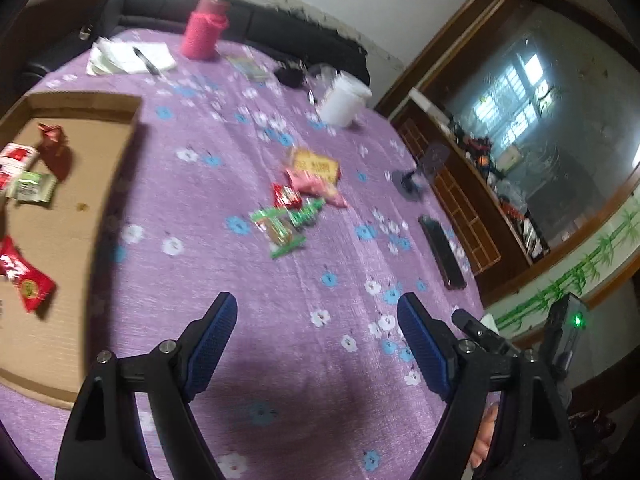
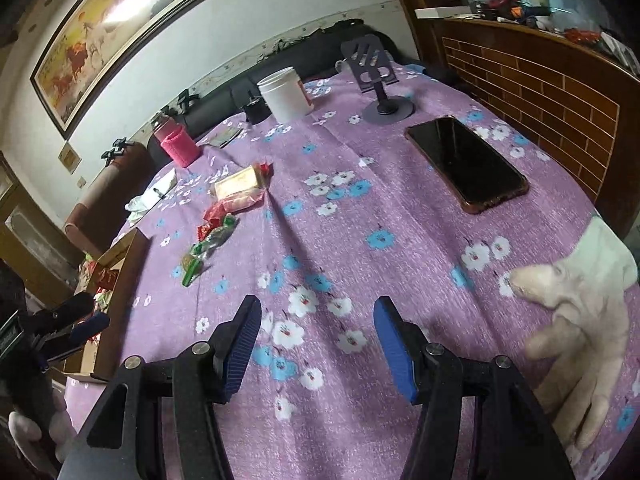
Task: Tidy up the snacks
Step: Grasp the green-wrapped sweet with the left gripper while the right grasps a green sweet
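A small pile of snack packets lies mid-table on the purple flowered cloth: a yellow-brown pack (image 1: 316, 165) (image 2: 239, 181), a pink one (image 1: 310, 182) (image 2: 242, 201), a red one (image 1: 286, 196) (image 2: 214, 212) and green wrappers (image 1: 280, 226) (image 2: 208, 246). A shallow cardboard box (image 1: 80, 220) (image 2: 120, 254) at the left holds several red and green packets (image 1: 28, 280). My left gripper (image 1: 316, 340) hovers open over bare cloth, short of the pile. My right gripper (image 2: 318, 344) is open too, with nothing between its fingers; the left gripper also shows at this view's left edge (image 2: 76, 320).
A black phone (image 2: 466, 164) (image 1: 442, 252) lies right of the pile, a phone stand (image 2: 384, 80) and white jar (image 2: 285, 94) (image 1: 344, 100) behind. A pink bottle (image 1: 204, 28) (image 2: 176, 142) and papers (image 1: 128, 58) stand at the back. A white glove (image 2: 576, 320) lies at the right edge.
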`<state>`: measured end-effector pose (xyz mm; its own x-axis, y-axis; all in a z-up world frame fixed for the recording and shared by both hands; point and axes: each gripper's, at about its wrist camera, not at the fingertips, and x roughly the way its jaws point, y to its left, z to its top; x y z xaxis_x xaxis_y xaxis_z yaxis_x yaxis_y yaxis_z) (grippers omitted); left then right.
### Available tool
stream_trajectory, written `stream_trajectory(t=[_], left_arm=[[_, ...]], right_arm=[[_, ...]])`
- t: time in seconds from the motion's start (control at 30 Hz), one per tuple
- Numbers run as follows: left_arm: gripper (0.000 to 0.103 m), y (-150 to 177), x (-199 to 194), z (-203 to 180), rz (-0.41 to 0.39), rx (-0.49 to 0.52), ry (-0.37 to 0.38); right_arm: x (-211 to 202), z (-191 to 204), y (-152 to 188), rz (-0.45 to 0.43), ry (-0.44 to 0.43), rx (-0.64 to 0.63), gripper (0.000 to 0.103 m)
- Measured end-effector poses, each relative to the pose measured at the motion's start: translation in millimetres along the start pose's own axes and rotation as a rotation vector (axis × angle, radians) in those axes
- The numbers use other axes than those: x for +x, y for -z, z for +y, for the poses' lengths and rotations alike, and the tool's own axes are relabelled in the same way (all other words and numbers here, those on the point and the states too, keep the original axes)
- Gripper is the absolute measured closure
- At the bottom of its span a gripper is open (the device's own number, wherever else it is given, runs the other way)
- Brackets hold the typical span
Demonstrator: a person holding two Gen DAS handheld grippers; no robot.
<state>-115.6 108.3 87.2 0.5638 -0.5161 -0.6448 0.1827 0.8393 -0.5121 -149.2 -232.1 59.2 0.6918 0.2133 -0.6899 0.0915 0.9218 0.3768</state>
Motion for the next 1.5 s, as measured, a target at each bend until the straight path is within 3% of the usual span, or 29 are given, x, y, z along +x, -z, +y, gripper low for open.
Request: stream_trajectory(t=[0.1, 0.27, 0.4, 0.6, 0.8, 0.83, 0.87, 0.9, 1.13, 1.3, 1.5], left_arm=[[0.022, -1, -18, 12, -0.042, -0.026, -0.02], [0.022, -3, -34, 38, -0.077, -0.076, -0.064], [0.022, -10, -34, 49, -0.065, -0.102, -0.062], [0.021, -13, -31, 43, -0.064, -0.041, -0.088], [0.022, -13, -2, 31, -0.012, 0.007, -0.096], [0.022, -14, 6, 26, -0.003, 0.021, -0.098], [0.022, -14, 14, 22, 0.008, 0.035, -0.104], [0.022, -14, 22, 19, 0.022, 0.048, -0.109], [0.022, -19, 74, -8, 0.042, 0.192, -0.188], [0.052, -30, 122, -8, 0.099, 0.232, -0.22], [0.052, -35, 144, -5, 0.103, 0.23, -0.239]], right_arm=[[4, 6, -21, 0.001, -0.061, 0.013, 0.04], [43, 45, -50, 0.077, -0.176, -0.036, 0.04], [94, 87, -57, 0.135, -0.153, -0.137, 0.04], [156, 110, -65, 0.231, -0.178, -0.11, 0.04], [183, 126, -70, 0.216, -0.06, -0.14, 0.041], [187, 128, -69, 0.217, -0.048, -0.147, 0.045], [191, 130, -68, 0.22, -0.035, -0.168, 0.068], [193, 133, -66, 0.22, -0.014, -0.197, 0.08], [167, 96, -61, 0.189, -0.023, -0.178, 0.081], [161, 69, -63, 0.176, -0.118, -0.093, 0.081], [162, 64, -65, 0.185, -0.15, -0.067, 0.081]])
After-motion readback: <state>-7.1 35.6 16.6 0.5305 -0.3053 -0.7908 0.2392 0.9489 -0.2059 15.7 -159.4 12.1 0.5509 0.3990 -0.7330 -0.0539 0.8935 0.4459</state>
